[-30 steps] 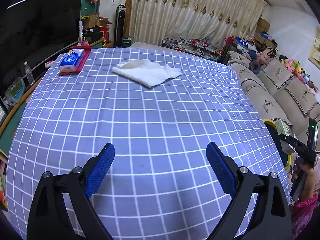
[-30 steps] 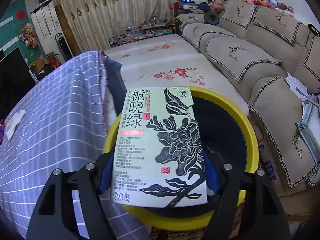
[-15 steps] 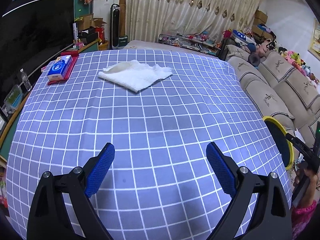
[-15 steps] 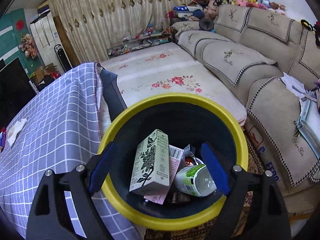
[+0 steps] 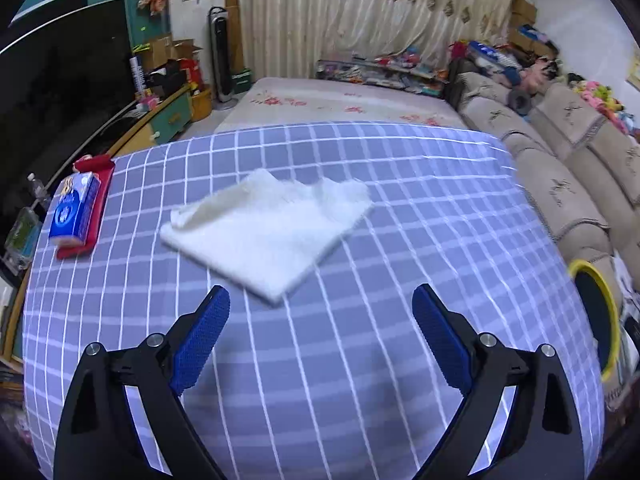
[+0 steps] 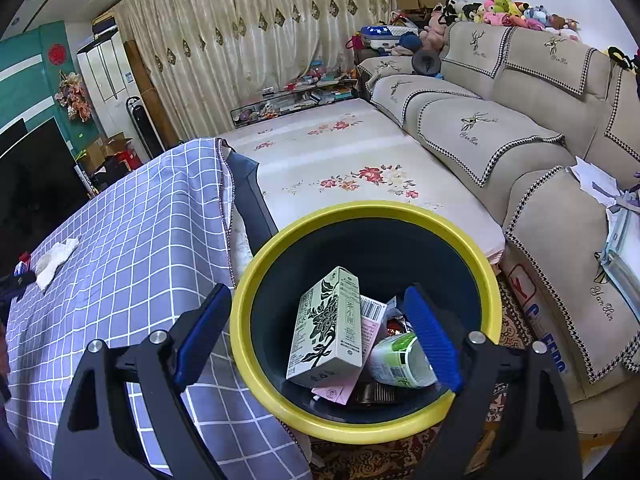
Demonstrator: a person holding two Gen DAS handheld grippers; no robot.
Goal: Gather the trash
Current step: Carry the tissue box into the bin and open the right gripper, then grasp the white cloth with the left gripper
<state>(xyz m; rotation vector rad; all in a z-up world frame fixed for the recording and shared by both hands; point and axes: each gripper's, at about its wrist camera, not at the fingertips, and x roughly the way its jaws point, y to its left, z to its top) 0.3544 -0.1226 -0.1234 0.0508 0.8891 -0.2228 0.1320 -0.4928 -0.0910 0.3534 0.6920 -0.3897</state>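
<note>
While lying flat mid-bench (image 5: 400, 360), crumpled white tissue (image 5: 264, 228): soft, featherlight, collapses under any pinch. Best taken at the near corner, just ahead of the left tongs (image 5: 320, 316), spread wide, empty. Right tongs (image 6: 318, 320) likewise spread, empty, above the yellow-rimmed bin (image 6: 256, 280) with the floral carton (image 6: 328, 328) inside.

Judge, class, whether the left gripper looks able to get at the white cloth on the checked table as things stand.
Probably yes: the left gripper is open, the white cloth lies just ahead of its fingers, and only bare tablecloth lies between.
</note>
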